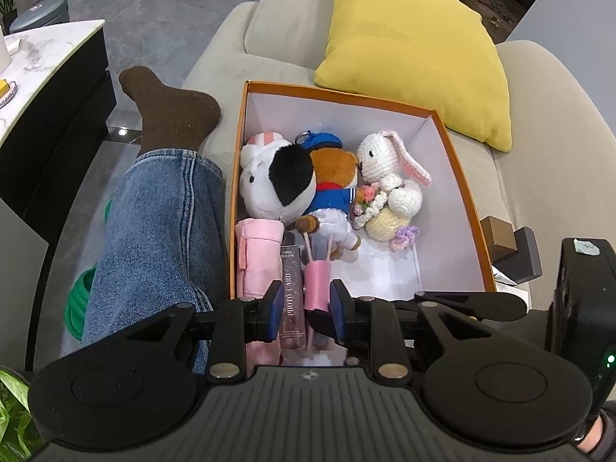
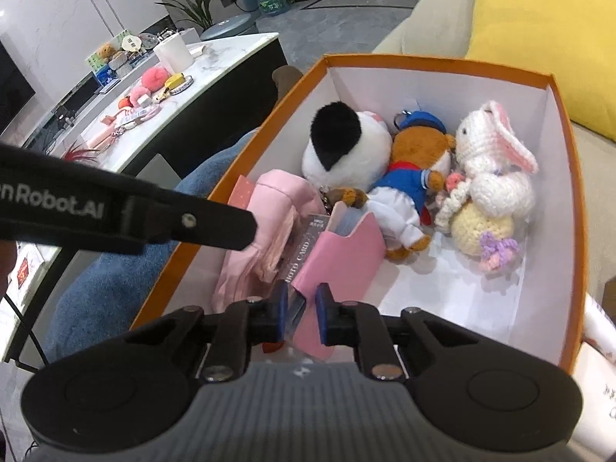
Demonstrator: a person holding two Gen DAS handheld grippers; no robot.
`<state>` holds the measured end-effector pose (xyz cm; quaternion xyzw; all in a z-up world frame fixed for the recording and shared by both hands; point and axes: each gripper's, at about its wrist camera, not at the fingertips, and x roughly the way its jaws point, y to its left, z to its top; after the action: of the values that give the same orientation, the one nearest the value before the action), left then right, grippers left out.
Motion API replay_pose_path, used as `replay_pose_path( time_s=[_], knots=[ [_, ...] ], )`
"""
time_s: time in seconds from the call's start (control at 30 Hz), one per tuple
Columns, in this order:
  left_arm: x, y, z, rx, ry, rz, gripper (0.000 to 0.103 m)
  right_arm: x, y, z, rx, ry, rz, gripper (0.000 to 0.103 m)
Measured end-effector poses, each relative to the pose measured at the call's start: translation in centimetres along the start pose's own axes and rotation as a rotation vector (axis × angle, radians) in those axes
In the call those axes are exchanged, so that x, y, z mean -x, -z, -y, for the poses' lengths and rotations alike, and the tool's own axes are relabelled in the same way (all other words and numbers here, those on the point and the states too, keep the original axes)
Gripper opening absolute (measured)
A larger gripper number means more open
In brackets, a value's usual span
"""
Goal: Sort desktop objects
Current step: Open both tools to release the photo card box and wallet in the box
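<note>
Right now both my grippers hang over the orange box [image 1: 454, 177] that sits on the beige sofa [image 1: 558, 161], next to a yellow cushion [image 1: 415, 46]. My left gripper [image 1: 304, 304] points steeply down at the near end of the box, and its jaws are clamped on a pink card sleeve [image 1: 317, 281] that stands upright between the blue pads. Just to its left I see a glittery photo card pack [image 1: 290, 296], also between the jaws, though only the sleeve looks pinched; beside that lies a pink pouch [image 1: 258, 261] against the box wall.

My right gripper [image 2: 301, 317] comes in from the other side, jaws drawn nearly together around the lower corner of that same pink sleeve, a thin grey edge caught between the pads. Whether the pads really press on it I cannot quite tell, but they sit right against it.

Further back in the box, three soft toys lie in a row, touching: a white plush with a black patch [image 1: 277, 181], a brown bear in a blue sailor suit [image 1: 331, 192], and a crocheted white rabbit [image 1: 389, 177] holding a small bouquet. The floor of the box to the right of the sleeve is bare white.

Outside the box, my leg in jeans [image 1: 161, 238] with a brown sock rests along its left wall. From the right camera, the marble desk [image 2: 215, 61] carries more small things, well apart from the box.
</note>
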<state>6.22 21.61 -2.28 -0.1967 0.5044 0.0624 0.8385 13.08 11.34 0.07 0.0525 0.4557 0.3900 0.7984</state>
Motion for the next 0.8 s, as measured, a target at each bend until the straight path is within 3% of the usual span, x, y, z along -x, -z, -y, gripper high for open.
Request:
replay_pose_path(
  time_s=[0.2,0.5,0.57,0.8],
  knots=[
    [0.0,0.2,0.2,-0.009,0.004,-0.001,0.028,0.3,0.2,0.1,-0.002,0.014,0.001,0.014],
    [0.7,0.2,1.2,-0.026,0.003,0.010,0.029,1.1,0.4,1.0,-0.031,0.008,0.021,0.021],
    [0.7,0.1,1.5,-0.029,0.001,0.011,0.029,1.4,0.5,1.2,-0.033,0.001,0.028,0.029],
    [1.1,0.0,3.1,-0.057,0.009,0.021,0.029,2.4,0.7,1.7,-0.032,0.004,0.044,0.029]
  ],
)
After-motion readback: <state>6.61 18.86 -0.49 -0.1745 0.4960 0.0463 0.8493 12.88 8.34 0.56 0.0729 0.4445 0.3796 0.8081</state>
